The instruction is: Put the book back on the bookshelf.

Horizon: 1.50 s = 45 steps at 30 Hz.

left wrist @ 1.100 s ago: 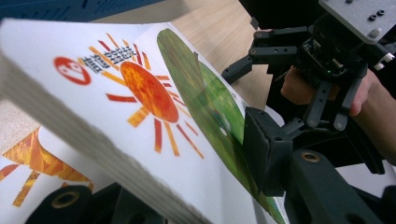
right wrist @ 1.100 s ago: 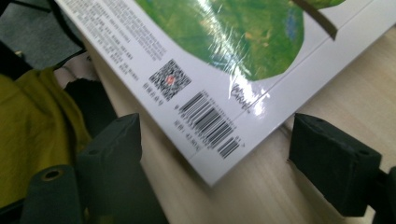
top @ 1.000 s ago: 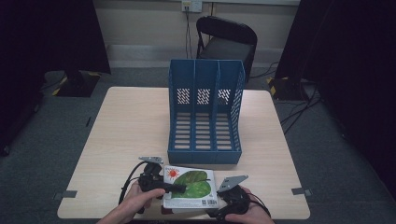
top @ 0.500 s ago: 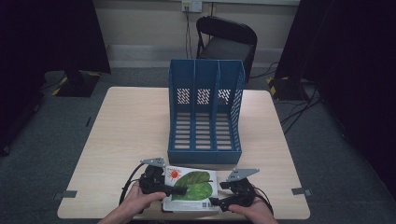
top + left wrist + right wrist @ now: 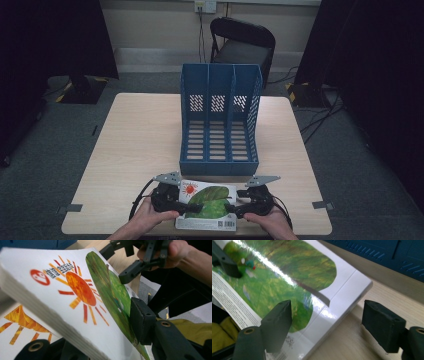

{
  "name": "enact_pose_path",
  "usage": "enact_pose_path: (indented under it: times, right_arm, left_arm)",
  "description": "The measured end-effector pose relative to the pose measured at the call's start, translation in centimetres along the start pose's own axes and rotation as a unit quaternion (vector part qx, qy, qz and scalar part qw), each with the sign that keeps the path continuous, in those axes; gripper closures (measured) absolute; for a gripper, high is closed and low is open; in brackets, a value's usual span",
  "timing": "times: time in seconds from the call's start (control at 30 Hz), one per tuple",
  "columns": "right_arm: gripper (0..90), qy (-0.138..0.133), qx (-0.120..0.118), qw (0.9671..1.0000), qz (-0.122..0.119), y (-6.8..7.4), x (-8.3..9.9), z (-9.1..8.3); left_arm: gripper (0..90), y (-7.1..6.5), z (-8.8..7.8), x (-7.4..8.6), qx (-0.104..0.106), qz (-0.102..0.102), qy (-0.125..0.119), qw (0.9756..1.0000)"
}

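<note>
The left claw (image 5: 176,206) pinches the left edge of the thick white paperback book with a green leaf and orange sun on its cover (image 5: 207,204), which sits tilted just in front of the blue plastic three-slot file rack (image 5: 220,120) on the pale wooden table (image 5: 135,140). Right of the book, the right claw (image 5: 239,206) stands spread astride its edge, one pad over the glossy cover, not pressing. Held by one edge alone, the heavy book could sag or slip out

Glossy paper book (image 5: 294,290), matt wood-look table (image 5: 140,145), blue plastic file rack (image 5: 220,125).
</note>
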State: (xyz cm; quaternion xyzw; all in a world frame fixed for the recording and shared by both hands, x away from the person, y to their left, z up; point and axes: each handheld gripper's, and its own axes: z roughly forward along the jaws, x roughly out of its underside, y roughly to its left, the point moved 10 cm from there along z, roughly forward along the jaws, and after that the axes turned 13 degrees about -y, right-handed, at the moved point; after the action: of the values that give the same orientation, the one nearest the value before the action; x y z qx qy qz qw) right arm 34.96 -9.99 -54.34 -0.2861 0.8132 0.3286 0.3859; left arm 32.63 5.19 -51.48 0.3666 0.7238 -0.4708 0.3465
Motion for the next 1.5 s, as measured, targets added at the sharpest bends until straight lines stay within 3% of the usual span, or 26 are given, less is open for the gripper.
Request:
enact_pose_path:
  times: [0.13, 0.27, 0.37, 0.47, 0.57, 0.7, 0.77, 0.8, 0.83, 1.07, 1.1, 1.3, 1.43, 1.5]
  right_arm:
    - [19.6, 0.005, -0.022, 0.9996, 0.019, 0.3, 0.2, 0.3]
    - [18.5, 0.005, -0.044, 0.9990, 0.009, 1.1, 0.2, 0.5]
    - [19.7, 0.003, -0.043, 0.9990, 0.004, 1.1, 0.1, 0.5]
    - [25.8, -0.008, -0.040, 0.9992, -0.003, 1.2, -0.2, -0.1]
    - [38.5, -0.034, -0.040, 0.9986, -0.008, 1.2, -0.8, -1.2]
    - [41.1, -0.053, -0.051, 0.9972, -0.017, 2.0, -1.2, -2.2]
    - [44.4, -0.054, -0.063, 0.9962, -0.024, 2.5, -1.1, -2.5]
    - [48.6, -0.056, -0.087, 0.9943, -0.029, 3.2, -1.1, -2.7]
    - [49.1, -0.056, -0.089, 0.9939, -0.034, 3.5, -1.1, -2.6]
    - [51.7, -0.026, -0.091, 0.9933, -0.066, 4.6, -0.2, -1.1]
    - [56.9, -0.021, -0.094, 0.9931, -0.067, 4.8, -0.1, -0.6]
    - [61.3, -0.018, -0.097, 0.9907, -0.094, 5.1, -0.1, -0.2]
    - [66.1, -0.017, -0.083, 0.9895, -0.118, 5.0, -0.1, -0.4]
    - [67.2, -0.016, -0.081, 0.9897, -0.117, 4.9, -0.1, -0.5]
  left_arm:
    - [63.2, -0.3, -0.1, 0.0, 0.003, 0.016, 0.000, 0.9999]
    - [63.7, -0.6, -0.1, -0.1, 0.003, 0.033, 0.001, 0.9994]
    - [63.9, -0.7, -0.1, -0.1, 0.006, 0.036, 0.003, 0.9993]
    - [65.0, -0.8, -0.2, 0.0, 0.011, 0.036, 0.008, 0.9993]
    - [65.1, -0.5, -0.3, 0.1, 0.001, 0.039, 0.009, 0.9992]
    - [65.1, -0.2, -0.3, 0.3, -0.007, 0.044, 0.014, 0.9989]
    - [65.1, -0.1, -0.3, 0.5, -0.015, 0.055, 0.023, 0.9981]
    - [65.8, 0.0, -0.2, 0.8, -0.024, 0.079, 0.039, 0.9959]
    - [66.3, 0.0, -0.1, 1.1, -0.026, 0.082, 0.044, 0.9953]
    - [65.4, 0.1, 0.0, 1.3, -0.021, 0.086, 0.049, 0.9948]
    - [64.9, 0.1, 0.0, 1.3, -0.022, 0.089, 0.052, 0.9945]
    - [60.8, 0.2, 0.0, 1.3, -0.025, 0.085, 0.051, 0.9948]
    - [53.6, 1.3, -0.9, 0.4, -0.061, 0.067, 0.019, 0.9957]
    - [53.6, 1.6, -1.4, 0.2, -0.060, 0.056, 0.011, 0.9966]
